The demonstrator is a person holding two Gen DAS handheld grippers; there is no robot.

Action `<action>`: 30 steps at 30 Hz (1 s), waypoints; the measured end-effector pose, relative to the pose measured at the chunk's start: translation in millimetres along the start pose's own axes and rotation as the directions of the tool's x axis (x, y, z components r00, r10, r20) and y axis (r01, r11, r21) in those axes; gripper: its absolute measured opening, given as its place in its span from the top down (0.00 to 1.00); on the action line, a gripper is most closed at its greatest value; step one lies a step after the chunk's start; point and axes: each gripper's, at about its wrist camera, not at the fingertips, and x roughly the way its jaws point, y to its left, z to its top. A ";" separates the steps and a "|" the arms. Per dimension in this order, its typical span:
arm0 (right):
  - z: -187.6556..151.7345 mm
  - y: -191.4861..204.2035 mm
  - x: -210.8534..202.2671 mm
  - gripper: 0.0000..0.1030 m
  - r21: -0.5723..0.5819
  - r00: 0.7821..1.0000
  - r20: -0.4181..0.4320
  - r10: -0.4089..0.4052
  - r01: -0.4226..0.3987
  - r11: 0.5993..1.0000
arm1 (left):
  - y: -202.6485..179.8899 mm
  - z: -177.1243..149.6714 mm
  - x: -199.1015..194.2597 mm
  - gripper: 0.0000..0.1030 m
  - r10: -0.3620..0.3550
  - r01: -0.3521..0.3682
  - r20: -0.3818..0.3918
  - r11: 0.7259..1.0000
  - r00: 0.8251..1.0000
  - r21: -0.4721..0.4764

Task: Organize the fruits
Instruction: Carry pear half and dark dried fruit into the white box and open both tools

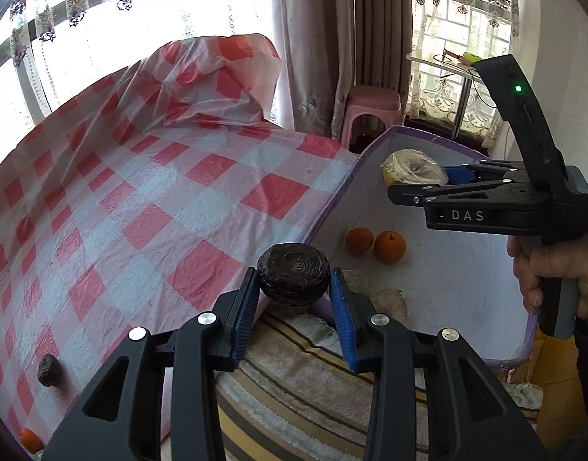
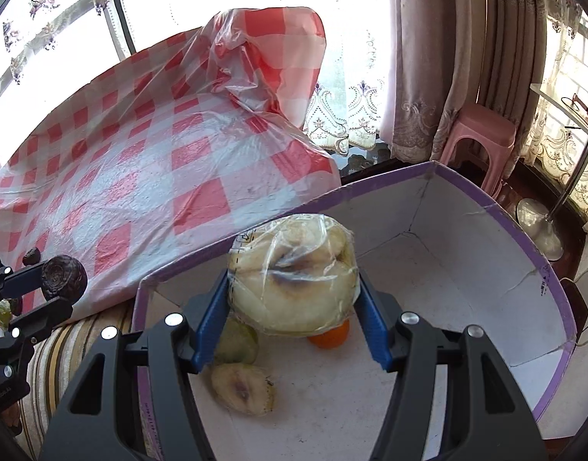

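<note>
Over the white box (image 2: 482, 269) with the purple rim, the right gripper (image 2: 294, 299) holds a pale yellow fruit wrapped in clear plastic (image 2: 294, 272), its blue pads pressed against both sides of the wrap, the jaws standing partly apart around it. Below that fruit, on the box floor, lie an orange (image 2: 330, 336), a greenish fruit (image 2: 238, 342) and a cut pale fruit with a brown middle (image 2: 244, 388). From the left camera two oranges (image 1: 374, 244) show side by side on the box floor, near the wall that faces the checked cloth.

Just outside the box, over its near corner and a striped towel (image 1: 294, 384), the left gripper (image 1: 294, 288) is clamped tight on a dark, wrinkled round fruit (image 1: 294, 274), with a blue pad on each side of it. A hand (image 1: 559, 272) grips the handle of the right gripper at the far side of the box.

Away from the box, on the red and white checked cloth (image 1: 159, 192), a small dark lump (image 1: 49, 370) sits alone, and another orange (image 1: 29, 440) lies at the cloth's near edge. Beyond the box stands a pink stool (image 2: 478, 142) by the curtains.
</note>
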 end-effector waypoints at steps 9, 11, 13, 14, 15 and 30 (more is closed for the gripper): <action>6.7 -32.2 16.2 0.40 0.032 0.997 -0.040 -0.061 0.062 0.998 | -47.0 10.2 41.5 0.65 -0.090 0.096 -0.074 0.993 0.993 0.075; 9.9 -36.9 22.8 0.40 0.033 0.996 -0.059 -0.072 0.074 0.997 | -54.4 13.4 49.3 0.65 -0.118 0.125 -0.089 0.989 0.989 0.080; 11.4 -42.0 29.5 0.40 0.043 0.994 -0.071 -0.082 0.085 0.995 | -59.3 15.5 59.2 0.65 -0.135 0.145 -0.113 0.986 0.984 0.083; 12.2 -43.8 33.3 0.40 0.048 0.994 -0.078 -0.081 0.085 0.995 | -61.9 16.3 64.0 0.65 -0.141 0.152 -0.127 0.985 0.982 0.086; 13.0 -46.1 37.8 0.40 0.054 0.993 -0.085 -0.078 0.083 0.995 | -64.3 17.0 69.0 0.65 -0.147 0.160 -0.142 0.983 0.979 0.087; 9.3 -53.4 93.7 0.40 0.049 0.978 -0.147 -0.149 0.157 0.986 | -81.4 27.9 132.6 0.65 -0.153 0.182 -0.323 0.981 0.934 0.062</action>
